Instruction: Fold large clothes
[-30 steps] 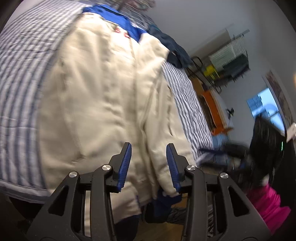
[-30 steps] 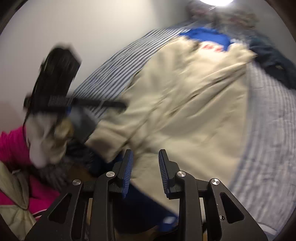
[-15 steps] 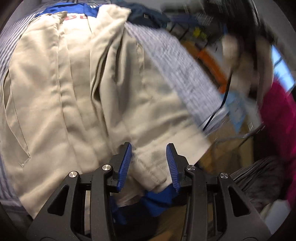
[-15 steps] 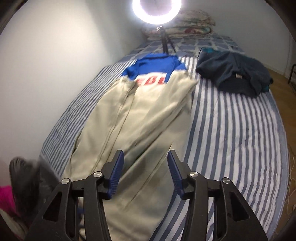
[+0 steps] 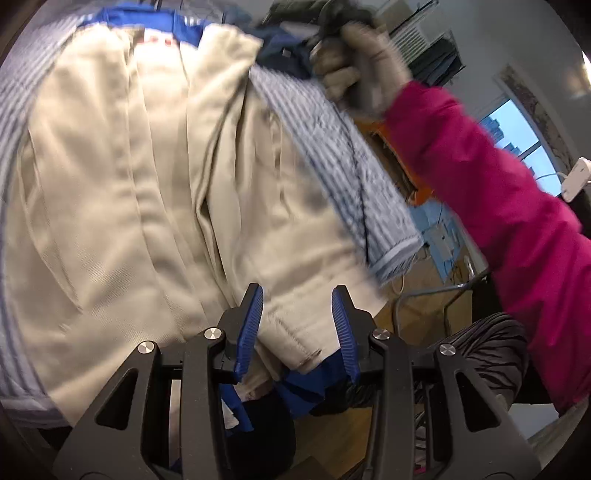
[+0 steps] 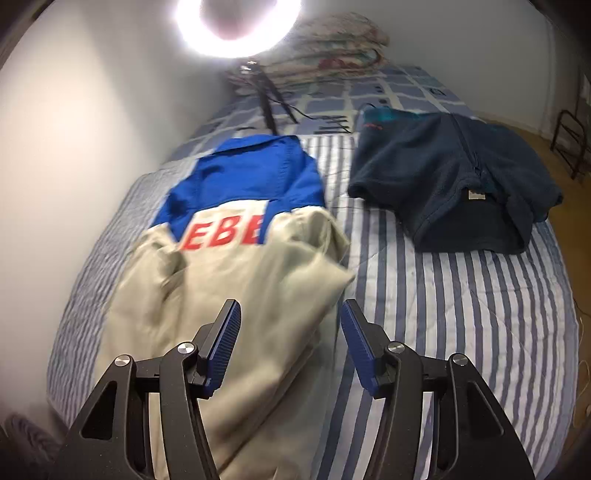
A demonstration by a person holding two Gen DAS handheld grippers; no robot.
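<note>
A beige and blue jacket (image 6: 236, 280) lies lengthwise on a bed with a striped sheet (image 6: 461, 314), its blue collar end toward the ring light (image 6: 236, 26) at the head of the bed. Red letters run across the white band just below the blue yoke. Its beige lower part reaches the foot edge of the bed, where a blue-lined hem (image 5: 299, 354) hangs over.

The left gripper (image 5: 297, 325) hovers at that hem. Its blue-padded fingers (image 5: 251, 325) stand partly apart on either side of the beige hem fabric; the view does not settle whether the pads press on it, so a hold cannot be told for sure.

The right gripper (image 6: 290, 343) is above the jacket's right edge, pointing down the bed toward the light. Its jaws are opening, with nothing between them; the cloth lies below.

In the left wrist view a gloved hand (image 5: 358, 70) on a pink sleeve (image 5: 498, 206) holds the right gripper's handle beyond the jacket's far side.

A folded dark blue fleece (image 6: 454, 184) sits on the sheet to the right of the jacket's collar, clearly apart from it. A pile of folded bedding (image 6: 332, 40) rests beside the light.
</note>
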